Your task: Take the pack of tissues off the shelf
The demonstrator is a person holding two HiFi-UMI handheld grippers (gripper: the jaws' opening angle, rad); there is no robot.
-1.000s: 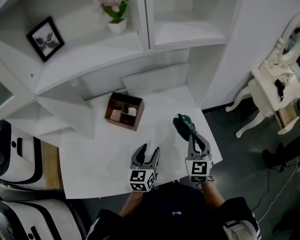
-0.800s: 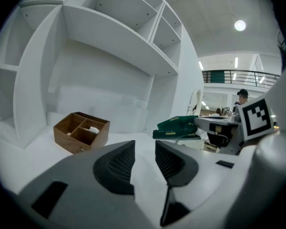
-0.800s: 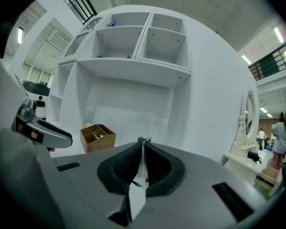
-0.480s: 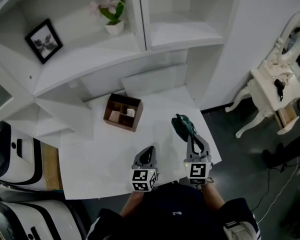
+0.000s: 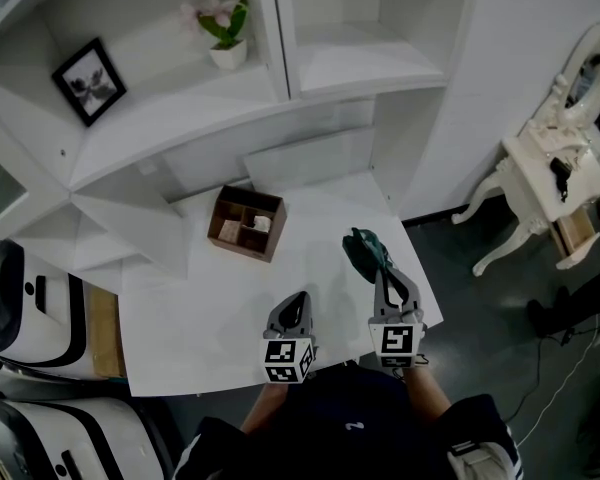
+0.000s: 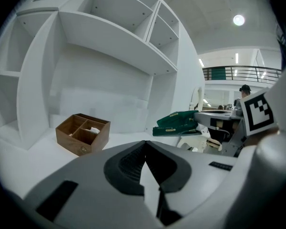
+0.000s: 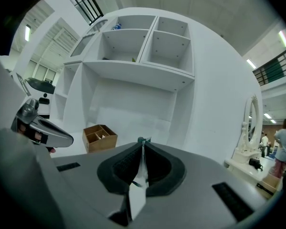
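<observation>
Shelf unit point(image 5: 180, 128): white, open compartments, standing behind and over the table point(image 5: 190, 328), which is also white. A pale dressing table point(image 5: 540, 163) stands well apart on the dark floor to the right.

Left gripper point(image 5: 296, 298): over the near middle of the table, jaws clenched together with nothing between them (its own view shows the pads meeting edge to edge).

Right gripper point(image 5: 379, 270): just beside the left one, near the table's right edge, jaws clamped on the pack of tissues point(image 5: 363, 250).

Wooden box point(image 5: 246, 223): divided into compartments, on the table ahead of the left gripper, with small pale items inside.

Pack of tissues: dark green, off the shelf, held out ahead of the right jaws by its near edge, over the table's right side.

Picture frame point(image 5: 88, 80) and potted flower point(image 5: 225, 33): on the shelf, upper left.
</observation>
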